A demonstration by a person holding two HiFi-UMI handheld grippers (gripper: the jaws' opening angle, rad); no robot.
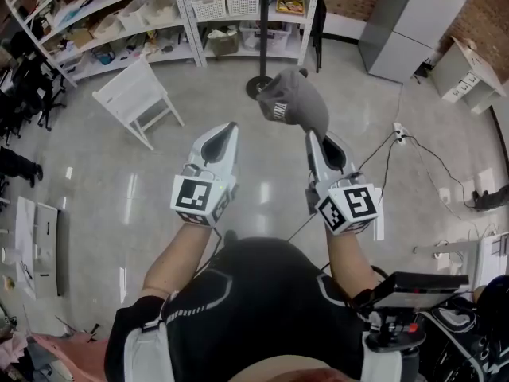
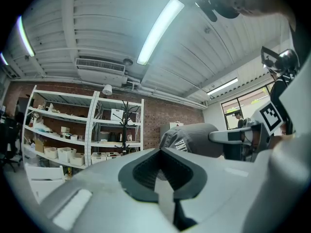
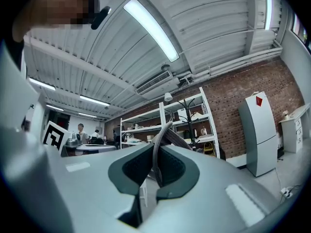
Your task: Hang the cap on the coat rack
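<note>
Matt cloth cap (image 1: 294,98), glossy floor (image 1: 95,181)

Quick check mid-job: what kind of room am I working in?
Probably a lab or workshop storeroom: white metal shelving stocked with bins, a brick wall behind it, and a bare polished floor.

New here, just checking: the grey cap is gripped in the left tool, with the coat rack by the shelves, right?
No: the right tool grips the cap, as the right gripper view shows. The coat rack is by the shelves.
</note>
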